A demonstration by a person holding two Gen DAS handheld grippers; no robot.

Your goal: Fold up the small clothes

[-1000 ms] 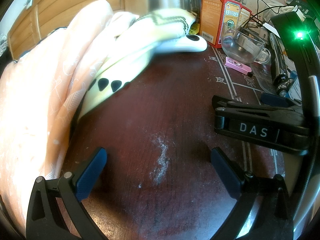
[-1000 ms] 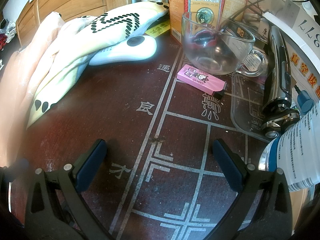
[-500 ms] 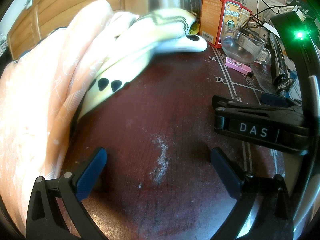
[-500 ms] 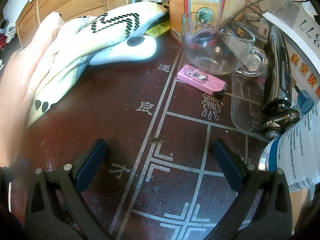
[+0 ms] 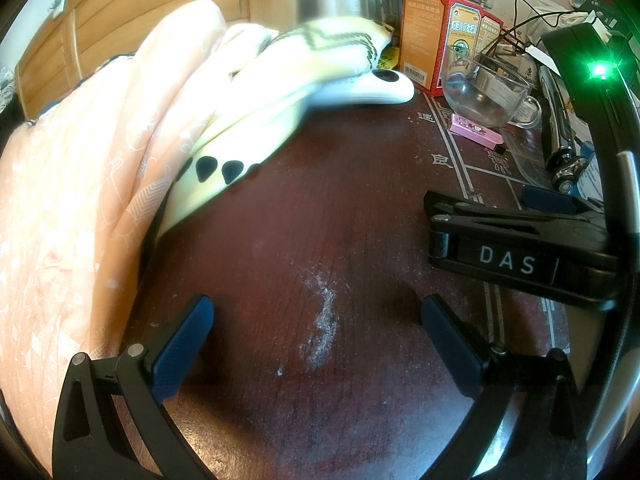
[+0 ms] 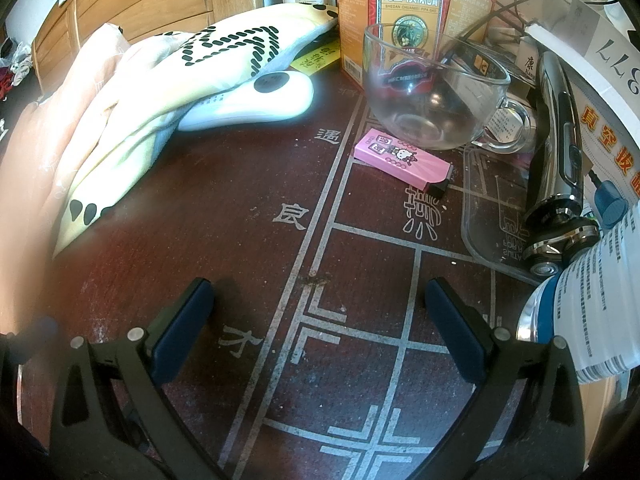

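Left wrist view: left gripper (image 5: 316, 344) is seen spread wide, nothing held; right gripper (image 6: 320, 330) likewise. Clothes (image 5: 100, 184) are piled at frame left on the counter (image 5: 344, 216), long axis running toward upper right. Left gripper is judged nearer, pile just beside its left-hand finger.

Left gripper (image 5: 316, 344) and right gripper (image 6: 320, 332), jaws wide (both empty)
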